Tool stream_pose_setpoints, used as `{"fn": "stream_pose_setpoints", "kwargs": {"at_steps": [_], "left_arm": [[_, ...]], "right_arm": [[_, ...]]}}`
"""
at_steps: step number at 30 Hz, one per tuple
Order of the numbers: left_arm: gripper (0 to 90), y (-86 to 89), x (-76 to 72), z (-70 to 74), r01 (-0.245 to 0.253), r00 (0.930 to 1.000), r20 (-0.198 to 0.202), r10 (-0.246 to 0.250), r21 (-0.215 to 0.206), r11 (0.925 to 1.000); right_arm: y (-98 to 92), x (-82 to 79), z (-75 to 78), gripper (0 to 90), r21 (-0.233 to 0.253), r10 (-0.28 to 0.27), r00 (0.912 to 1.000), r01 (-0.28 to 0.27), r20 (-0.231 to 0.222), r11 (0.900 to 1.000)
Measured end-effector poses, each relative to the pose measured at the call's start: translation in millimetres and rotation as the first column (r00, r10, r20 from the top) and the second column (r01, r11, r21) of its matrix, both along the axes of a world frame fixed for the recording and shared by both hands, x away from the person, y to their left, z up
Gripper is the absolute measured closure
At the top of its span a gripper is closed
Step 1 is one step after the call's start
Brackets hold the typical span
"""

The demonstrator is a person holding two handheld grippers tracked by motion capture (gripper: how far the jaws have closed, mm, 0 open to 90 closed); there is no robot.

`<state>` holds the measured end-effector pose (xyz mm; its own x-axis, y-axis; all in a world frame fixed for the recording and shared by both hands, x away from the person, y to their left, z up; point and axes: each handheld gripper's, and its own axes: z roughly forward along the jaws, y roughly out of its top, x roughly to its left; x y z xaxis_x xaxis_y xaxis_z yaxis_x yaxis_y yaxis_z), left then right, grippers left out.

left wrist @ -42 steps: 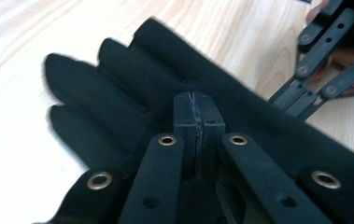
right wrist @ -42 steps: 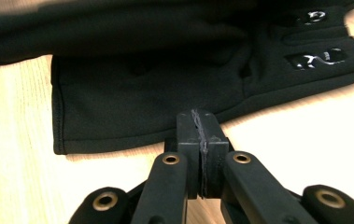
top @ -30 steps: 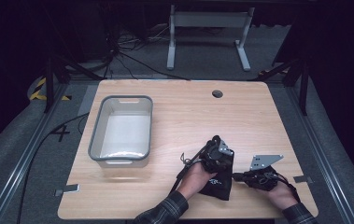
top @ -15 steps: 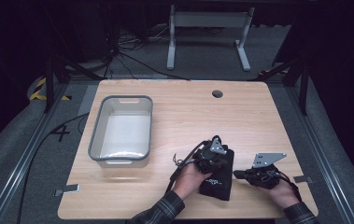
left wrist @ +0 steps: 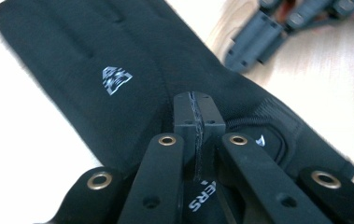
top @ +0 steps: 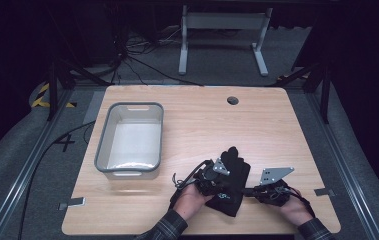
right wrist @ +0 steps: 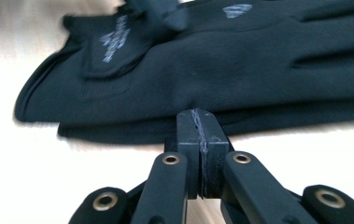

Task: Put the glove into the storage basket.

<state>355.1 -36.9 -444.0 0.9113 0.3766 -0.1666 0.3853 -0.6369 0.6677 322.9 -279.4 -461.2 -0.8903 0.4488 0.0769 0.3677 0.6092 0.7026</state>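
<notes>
Near front edge of worktop (top: 277, 120), right of centre: black glove (top: 231, 185) lying flat, fingers pointing away toward the far side. Looks like two layers stacked in right gripper view, second glove or folded cuff, can't tell.

Left claw (top: 216, 179) over the glove, jaws pressed together above the cuff area by the printed lettering; no fabric visibly pinched between them in left gripper view. Right claw (top: 253, 191) at the glove's right edge, jaws likewise together, tips just short of the fabric, nothing gripped.

Step in hand, as judged: getting a hold on the glove. To do it well:
- spread jaws first, then come in low along the wood
- bite the cuff hem or side edge, not the flat middle, since thin fabric slips there
- take both layers or only the top one deliberately, never half
- pin with one claw while the other lifts

Room: grey bin (top: 129, 142) well apart to the left, open wood between. Front edge close behind the cuff, so avoid dragging backward. Plenty of free wood ahead, also right.
</notes>
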Motion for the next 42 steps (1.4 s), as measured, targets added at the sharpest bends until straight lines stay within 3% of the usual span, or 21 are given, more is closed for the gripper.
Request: {"fn": "stream_pose_setpoints", "kwargs": {"at_steps": [11, 18, 22, 24, 27, 32, 39, 42], "left_arm": [[89.6, 18.2, 15.6, 0.7, -0.049, 0.9988, 0.001, 0.049, 0.020, 0.9986], [88.9, 19.0, 17.9, 8.2, -0.069, 0.9975, 0.013, 0.069, -0.002, 0.9976], [73.1, 18.0, 24.5, 15.8, -0.125, 0.9914, 0.035, 0.126, -0.028, 0.9918], [62.7, 15.6, 29.5, 16.7, -0.140, 0.9895, 0.037, 0.140, -0.019, 0.9900], [48.3, 9.9, 37.4, 14.3, -0.137, 0.9905, 0.008, 0.137, -0.012, 0.9905], [28.1, -2.6, 38.1, 4.3, -0.111, 0.9937, -0.015, 0.111, 0.016, 0.9937], [16.2, -8.7, 38.4, -2.4, -0.119, 0.9925, -0.026, 0.119, 0.016, 0.9928], [14.7, -13.6, 37.5, -8.6, -0.102, 0.9943, -0.027, 0.103, 0.021, 0.9945]], "right_arm": [[31.1, -9.4, -2.5, 90.0, 0.000, 0.090, 0.9957, -0.090, 0.020, 0.996], [17.8, -8.0, 1.7, 89.9, 0.016, 0.049, 0.9983, -0.049, 0.032, 0.999], [-7.1, -6.9, 7.0, 81.7, 0.034, -0.020, 0.9990, 0.019, 0.040, 0.999], [-19.5, -7.1, 8.1, 74.1, 0.032, -0.058, 0.9973, 0.056, 0.045, 0.998], [-37.7, -6.0, 9.2, 56.8, 0.039, -0.131, 0.9903, 0.129, 0.046, 0.991], [-58.3, -4.3, 5.4, 40.5, 0.012, -0.219, 0.9743, 0.219, 0.050, 0.976], [-66.1, -0.4, 1.2, 31.0, 0.006, -0.277, 0.9571, 0.278, 0.084, 0.961], [-66.1, 1.4, -0.7, 29.9, 0.002, -0.279, 0.9564, 0.280, 0.087, 0.960]]}}
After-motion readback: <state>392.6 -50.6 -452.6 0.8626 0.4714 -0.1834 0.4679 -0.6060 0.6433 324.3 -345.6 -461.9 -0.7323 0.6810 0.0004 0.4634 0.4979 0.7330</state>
